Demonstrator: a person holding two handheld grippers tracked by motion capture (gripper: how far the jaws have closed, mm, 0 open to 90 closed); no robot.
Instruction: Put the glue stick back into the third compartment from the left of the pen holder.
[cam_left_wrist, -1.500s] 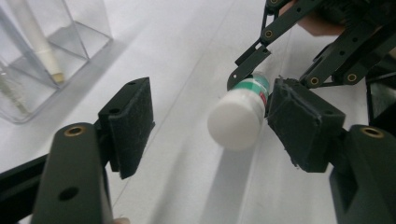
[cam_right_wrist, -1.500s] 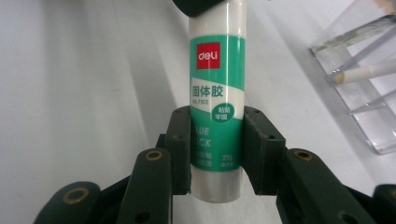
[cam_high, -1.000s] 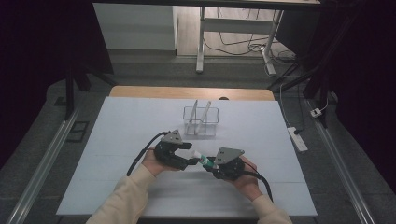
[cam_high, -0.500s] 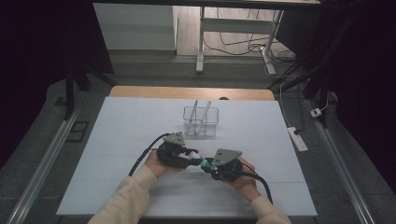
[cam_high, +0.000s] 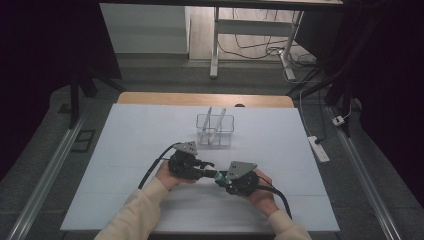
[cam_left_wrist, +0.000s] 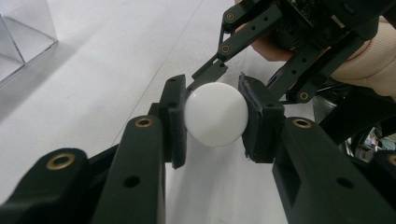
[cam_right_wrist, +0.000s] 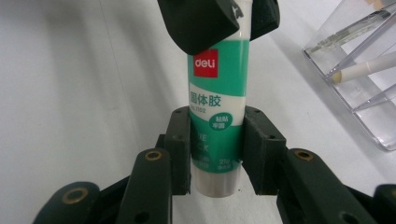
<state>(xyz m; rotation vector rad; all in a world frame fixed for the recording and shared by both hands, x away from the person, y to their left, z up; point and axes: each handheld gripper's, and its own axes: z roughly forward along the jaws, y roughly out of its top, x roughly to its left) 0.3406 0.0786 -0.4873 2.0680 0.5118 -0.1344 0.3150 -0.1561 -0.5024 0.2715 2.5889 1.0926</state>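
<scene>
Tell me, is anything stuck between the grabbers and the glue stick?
Nothing visible is. The right gripper clamps the green glue stick straight on its body. The left gripper, whose jaws have just been closing, has its pads against the white cap, with nothing between.

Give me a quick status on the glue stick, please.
Right tool clamps glue stick body. Left tool has just closed on its white cap. Holder stands apart behind; nothing in the way.
</scene>
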